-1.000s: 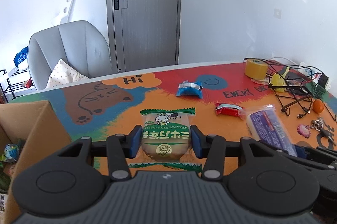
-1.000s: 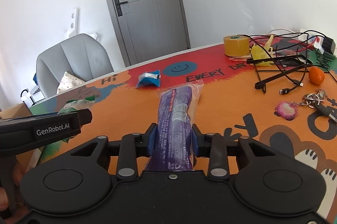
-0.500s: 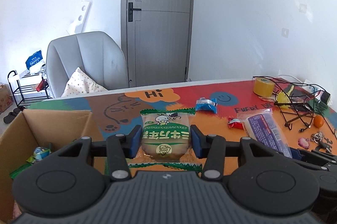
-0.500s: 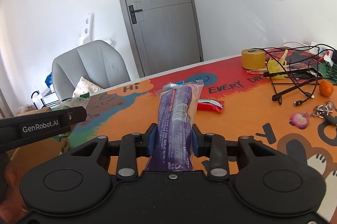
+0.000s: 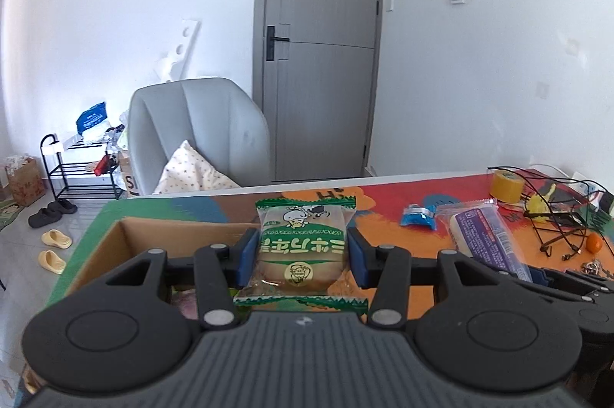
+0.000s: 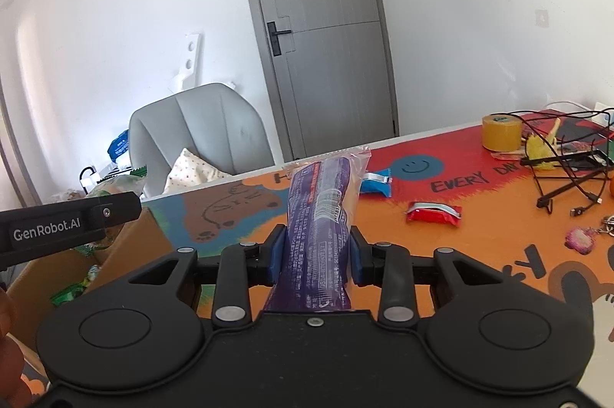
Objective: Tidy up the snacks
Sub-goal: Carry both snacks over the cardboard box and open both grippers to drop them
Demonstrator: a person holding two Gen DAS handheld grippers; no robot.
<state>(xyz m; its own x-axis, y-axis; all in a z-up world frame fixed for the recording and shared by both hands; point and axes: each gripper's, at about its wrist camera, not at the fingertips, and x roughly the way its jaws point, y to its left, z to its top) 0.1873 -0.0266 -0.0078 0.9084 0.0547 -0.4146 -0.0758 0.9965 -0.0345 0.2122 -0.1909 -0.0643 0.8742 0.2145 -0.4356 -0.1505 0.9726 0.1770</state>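
My left gripper (image 5: 303,256) is shut on a green-trimmed cake packet (image 5: 305,243), held above the far edge of an open cardboard box (image 5: 126,235) that has several snacks inside. My right gripper (image 6: 315,260) is shut on a long purple snack pack (image 6: 320,212), held above the colourful table mat; the same pack (image 5: 487,239) shows at the right of the left wrist view. The box (image 6: 126,254) sits at the left in the right wrist view, with the left gripper's body (image 6: 65,227) over it. A blue packet (image 6: 378,183) and a red packet (image 6: 433,212) lie on the mat.
A yellow tape roll (image 6: 500,132), a black wire stand with cables (image 6: 568,170), an orange fruit (image 5: 595,241) and a pink keyring (image 6: 581,237) crowd the right of the table. A grey chair (image 5: 195,132) with a cushion stands behind the table, in front of a grey door (image 5: 318,70).
Both grippers have risen and swung left with their packs. The cardboard box has come from the far left to below the left gripper; more of the room's left side shows.
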